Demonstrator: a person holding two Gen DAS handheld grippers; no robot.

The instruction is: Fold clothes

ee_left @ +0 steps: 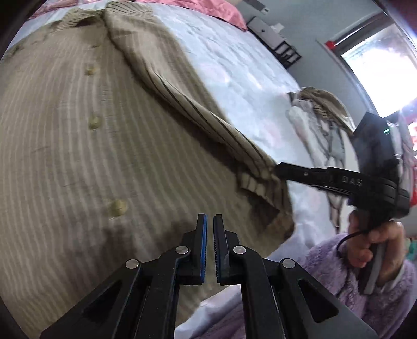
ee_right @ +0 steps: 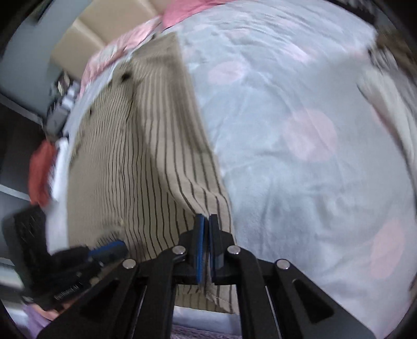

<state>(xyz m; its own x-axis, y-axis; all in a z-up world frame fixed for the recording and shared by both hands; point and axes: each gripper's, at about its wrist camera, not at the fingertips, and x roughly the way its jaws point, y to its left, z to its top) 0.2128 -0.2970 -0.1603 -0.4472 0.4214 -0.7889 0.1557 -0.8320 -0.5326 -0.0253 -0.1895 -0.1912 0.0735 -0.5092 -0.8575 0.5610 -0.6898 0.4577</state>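
A beige striped button-front shirt [ee_left: 78, 156] lies spread flat on the bed, and it also fills the left half of the right wrist view [ee_right: 146, 167]. Its long sleeve [ee_left: 182, 99] is folded in along the shirt's right edge. My right gripper [ee_right: 207, 217] is shut on the sleeve's cuff, with fabric pinched between the blue pads. From the left wrist view, that gripper [ee_left: 277, 167] bites the cuff [ee_left: 256, 180] from the right. My left gripper [ee_left: 210, 219] hovers over the shirt's lower front, shut with nothing in it. It appears blurred at lower left [ee_right: 117, 247] of the right wrist view.
The bed cover [ee_right: 299, 182] is pale blue with pink blotches. A small heap of other clothes [ee_left: 320, 112] lies at the bed's right edge. Pink bedding [ee_left: 213, 10] sits at the head. A hand [ee_left: 370, 242] in a fuzzy purple sleeve [ee_left: 338, 273] holds the right gripper. A bright window [ee_left: 378, 70] is beyond.
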